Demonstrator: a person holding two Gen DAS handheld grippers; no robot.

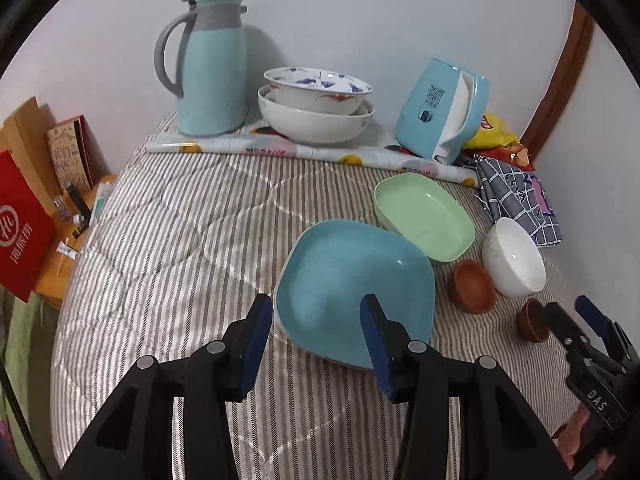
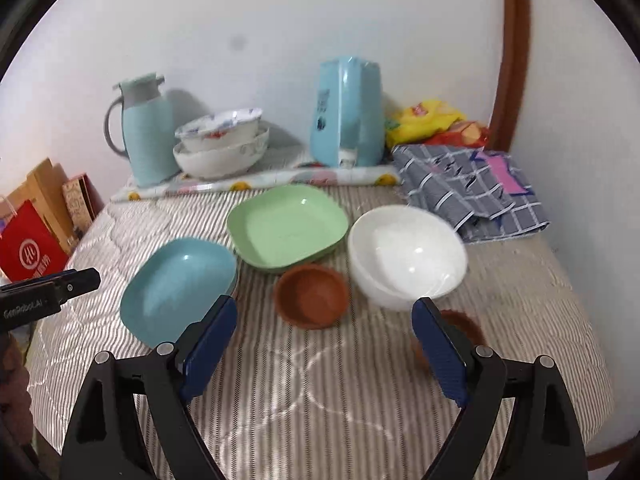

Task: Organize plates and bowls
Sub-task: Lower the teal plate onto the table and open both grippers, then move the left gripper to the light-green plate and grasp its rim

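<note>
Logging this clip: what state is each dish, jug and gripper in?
Blue plate: upright, empty, free.
Green plate: upright, empty.
White bowl: tilted, empty.
Brown bowl: upright, empty.
Stacked bowls: nested.
Jug: lid shut.
Left gripper: open.
Right gripper: open.

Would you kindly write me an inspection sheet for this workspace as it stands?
Surface: striped quilted cover, wrinkled.
Job's things: blue plate, green plate, white bowl, two brown bowls, all loose; two patterned bowls stacked at the back.
Clutter: thermos jug, blue appliance, snack bags, checked cloth, red box.
Grippers: left gripper and right gripper open, empty.
Cables: nothing seen.
Surroundings: white wall, wooden frame.
</note>
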